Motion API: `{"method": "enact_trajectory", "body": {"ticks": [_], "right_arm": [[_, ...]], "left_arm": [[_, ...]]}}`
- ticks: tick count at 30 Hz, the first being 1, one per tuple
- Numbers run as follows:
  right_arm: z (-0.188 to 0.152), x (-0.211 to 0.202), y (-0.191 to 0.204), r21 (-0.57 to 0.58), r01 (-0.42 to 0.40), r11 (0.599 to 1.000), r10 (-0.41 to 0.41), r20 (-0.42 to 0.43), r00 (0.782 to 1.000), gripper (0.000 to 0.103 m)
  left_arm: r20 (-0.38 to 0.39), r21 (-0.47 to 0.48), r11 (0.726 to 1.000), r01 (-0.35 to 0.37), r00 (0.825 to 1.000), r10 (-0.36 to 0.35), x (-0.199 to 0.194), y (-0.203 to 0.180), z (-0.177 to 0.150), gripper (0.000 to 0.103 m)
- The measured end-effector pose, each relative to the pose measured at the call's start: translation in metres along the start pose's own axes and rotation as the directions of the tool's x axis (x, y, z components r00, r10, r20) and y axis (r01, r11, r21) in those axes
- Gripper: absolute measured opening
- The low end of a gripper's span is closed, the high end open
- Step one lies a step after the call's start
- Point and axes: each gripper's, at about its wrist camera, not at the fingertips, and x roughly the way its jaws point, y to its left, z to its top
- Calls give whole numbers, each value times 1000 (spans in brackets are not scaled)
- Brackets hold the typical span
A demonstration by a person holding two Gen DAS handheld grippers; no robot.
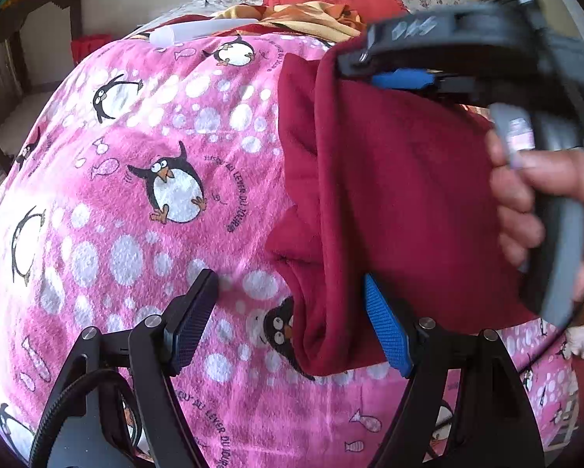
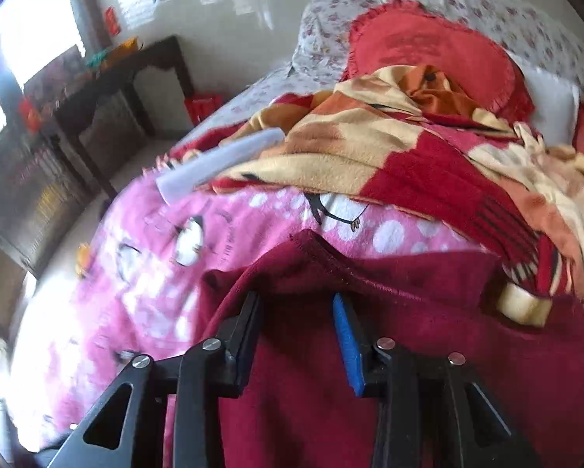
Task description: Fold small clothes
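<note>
Above the pink blanket (image 1: 136, 202), right gripper (image 1: 393, 74) level, pinching maroon garment (image 1: 389, 195).

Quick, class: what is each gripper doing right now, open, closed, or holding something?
Left gripper: open, holding nothing.
Right gripper: shut on the dark red garment, lifting its edge off the pink penguin blanket.

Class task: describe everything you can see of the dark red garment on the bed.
The dark red garment looks like soft fleece with a stitched hem. It is partly lifted and draped in folds over the pink penguin blanket. The right gripper pinches its upper edge. The left gripper is open, one blue pad beside the lower fold.
</note>
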Motion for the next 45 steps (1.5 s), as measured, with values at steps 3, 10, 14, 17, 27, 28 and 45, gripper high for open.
{"method": "enact_trajectory", "body": {"ticks": [3, 10, 14, 17, 27, 28, 45], "right_arm": [[0, -14, 11, -18, -29, 999, 29, 29, 999, 78], [-6, 39, 55, -180, 133, 975, -148, -74, 986, 83], [-14, 38, 62, -264, 210, 941, -222, -16, 975, 57], [-12, 11, 39, -195, 86, 977, -89, -7, 996, 29], [-12, -48, 0, -78, -81, 994, 83, 27, 996, 19], [-12, -50, -2, -67, -93, 993, 94, 23, 995, 19], [-18, -26, 8, -52, -53, 997, 50, -50, 998, 27]], "left_arm": [[15, 6, 1000, 3, 1000, -3, -1, 0, -3, 77], [31, 9, 1000, 3, 1000, -3, -6, -2, -12, 77], [17, 21, 1000, 6, 1000, -7, -8, -3, -9, 77], [40, 22, 999, 25, 999, -26, -9, -5, 0, 77], [75, 28, 982, 188, 979, -189, -8, -24, 16, 46], [80, 47, 981, 188, 978, -191, -12, -29, 15, 39], [89, 114, 985, 128, 986, -138, -34, -59, 9, 33]]}}
